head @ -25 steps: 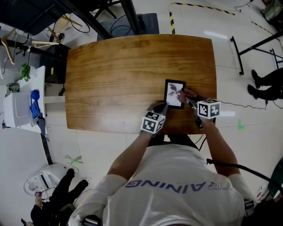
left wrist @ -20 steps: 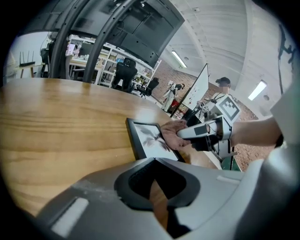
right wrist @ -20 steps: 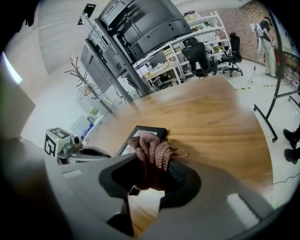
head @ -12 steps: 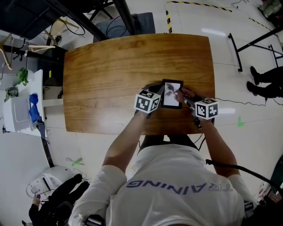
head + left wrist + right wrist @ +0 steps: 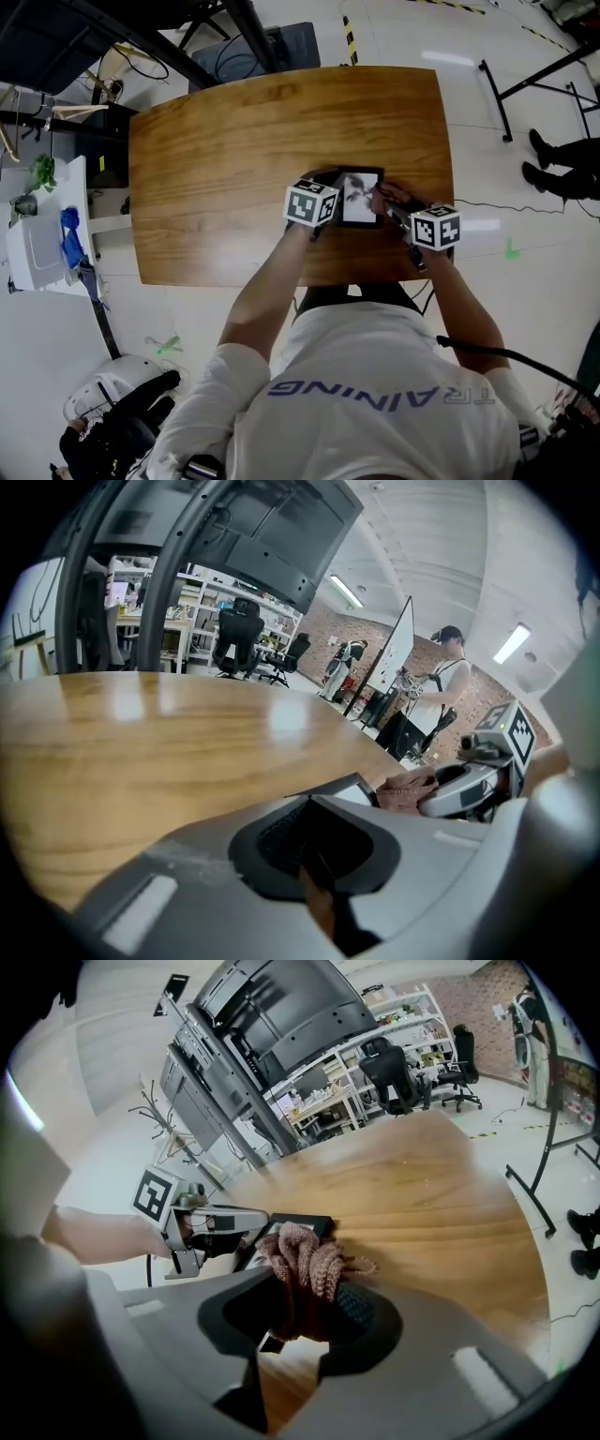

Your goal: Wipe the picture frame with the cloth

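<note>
The black picture frame (image 5: pixel 359 199) lies flat on the wooden table (image 5: pixel 234 150), near its front edge. My left gripper (image 5: pixel 330 199) sits at the frame's left side, jaws shut on that edge; the right gripper view shows it (image 5: pixel 246 1238) at the frame (image 5: pixel 300 1224). My right gripper (image 5: pixel 392 208) is shut on a bunched pink cloth (image 5: pixel 382 197), which rests against the frame's right side. The cloth (image 5: pixel 305 1260) fills the right jaws. In the left gripper view the frame's corner (image 5: pixel 342 787) and the cloth (image 5: pixel 408 789) show just past the jaws.
A white bin (image 5: pixel 37 239) with a blue item (image 5: pixel 70 230) stands on the floor left of the table. A black stand's legs (image 5: pixel 506 75) and a person's shoes (image 5: pixel 553 169) are to the right. A cable (image 5: pixel 506 208) runs along the floor there.
My left gripper moved from the table's front edge up to the frame's left side and closed on it. The right gripper with the cloth stayed at the frame's right edge.
</note>
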The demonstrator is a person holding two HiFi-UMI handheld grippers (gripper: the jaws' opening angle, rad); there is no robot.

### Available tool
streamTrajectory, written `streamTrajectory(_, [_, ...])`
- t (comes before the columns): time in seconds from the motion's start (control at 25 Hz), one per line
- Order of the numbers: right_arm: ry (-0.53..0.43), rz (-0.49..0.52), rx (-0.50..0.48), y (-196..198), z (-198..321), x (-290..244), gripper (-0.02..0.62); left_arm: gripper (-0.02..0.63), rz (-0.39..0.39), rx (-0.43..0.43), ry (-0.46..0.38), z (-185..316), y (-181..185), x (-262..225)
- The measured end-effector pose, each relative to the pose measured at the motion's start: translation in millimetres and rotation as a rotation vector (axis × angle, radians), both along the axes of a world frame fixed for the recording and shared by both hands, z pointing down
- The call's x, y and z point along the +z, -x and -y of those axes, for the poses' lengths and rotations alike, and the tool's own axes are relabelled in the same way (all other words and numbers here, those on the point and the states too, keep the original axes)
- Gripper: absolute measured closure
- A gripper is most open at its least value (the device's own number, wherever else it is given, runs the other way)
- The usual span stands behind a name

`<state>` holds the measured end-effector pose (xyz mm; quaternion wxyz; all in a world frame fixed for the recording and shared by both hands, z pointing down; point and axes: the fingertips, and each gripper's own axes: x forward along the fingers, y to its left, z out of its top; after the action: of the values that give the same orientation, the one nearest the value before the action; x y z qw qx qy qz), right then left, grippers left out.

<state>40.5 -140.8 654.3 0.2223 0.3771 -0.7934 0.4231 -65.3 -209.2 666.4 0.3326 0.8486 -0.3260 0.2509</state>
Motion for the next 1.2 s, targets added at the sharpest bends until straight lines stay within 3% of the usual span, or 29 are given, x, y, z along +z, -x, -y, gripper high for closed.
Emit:
streamTrajectory(0.12, [0.022,0.050,-0.027,18.4,-5.1,-13.8,0.471,0.600,-0.031,-0.012,0.029,1.5,0.2,-2.7])
streamTrajectory(0.32, [0.121,0.153,-0.136,81.1,-30.8,-12.8,0.472,0.600,-0.037,-0.016,0.041,2.6,1.8,-4.6])
streamTrajectory(0.52, [0.178,0.176,-0.124,104.2,-35.8,3.5,0.472,0.600,-0.037,-0.014,0.040,3.1,2.3,-5.0])
streamTrajectory(0.72, [0.200,0.146,-0.087,84.3,-37.3,4.1,0.472,0.600,-0.031,-0.008,0.032,3.0,1.9,-3.9])
streamTrajectory(1.0, [0.205,0.165,0.070,20.8,-44.7,2.9,0.471,0.600,-0.027,-0.001,0.028,2.2,1.5,-0.5])
streamTrajectory(1.2, [0.121,0.059,0.063,-5.0,-50.1,-1.0,0.471,0.600,-0.020,-0.003,0.017,2.6,2.5,-1.3])
